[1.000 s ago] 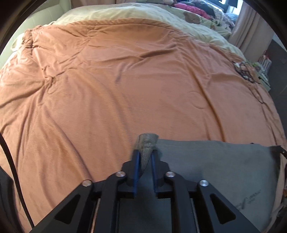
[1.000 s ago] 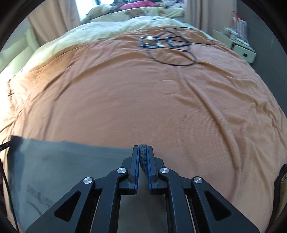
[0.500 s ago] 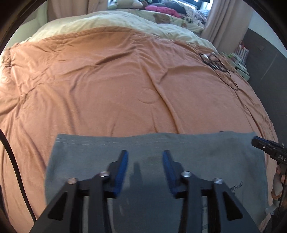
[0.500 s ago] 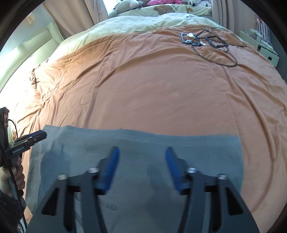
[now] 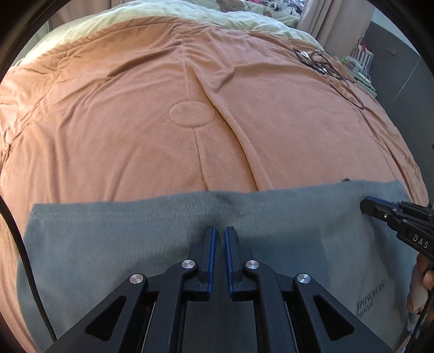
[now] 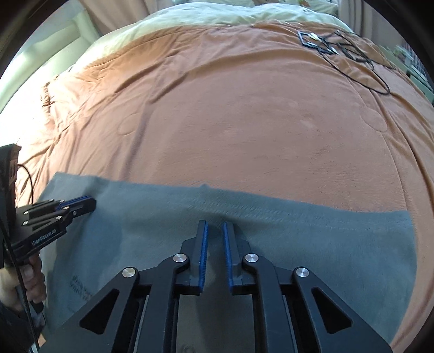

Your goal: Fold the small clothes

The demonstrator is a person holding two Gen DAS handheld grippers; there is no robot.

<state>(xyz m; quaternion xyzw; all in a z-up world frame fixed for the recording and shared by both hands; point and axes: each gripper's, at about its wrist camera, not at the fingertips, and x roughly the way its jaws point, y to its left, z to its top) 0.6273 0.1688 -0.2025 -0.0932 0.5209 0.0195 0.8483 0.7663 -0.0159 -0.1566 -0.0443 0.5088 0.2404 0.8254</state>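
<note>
A grey garment (image 5: 114,239) lies flat on the orange bedspread (image 5: 190,114), its straight far edge running across both views; it also shows in the right wrist view (image 6: 325,244). My left gripper (image 5: 220,230) hovers over the garment's middle, its blue-padded jaws nearly together with nothing between them. My right gripper (image 6: 214,225) is over the garment too, jaws nearly together and empty. Each gripper shows in the other's view: the right one (image 5: 366,206) at the garment's right part, the left one (image 6: 89,202) at its left part.
A tangle of black cables (image 6: 341,46) lies on the far right of the bedspread, also in the left wrist view (image 5: 322,59). A cream blanket (image 6: 217,13) covers the far end of the bed. Curtains and a shelf stand beyond the bed's right side.
A second ago both grippers were shut on the garment's edge. They let go, opened wide over the flat garment, and have now closed almost fully, empty.
</note>
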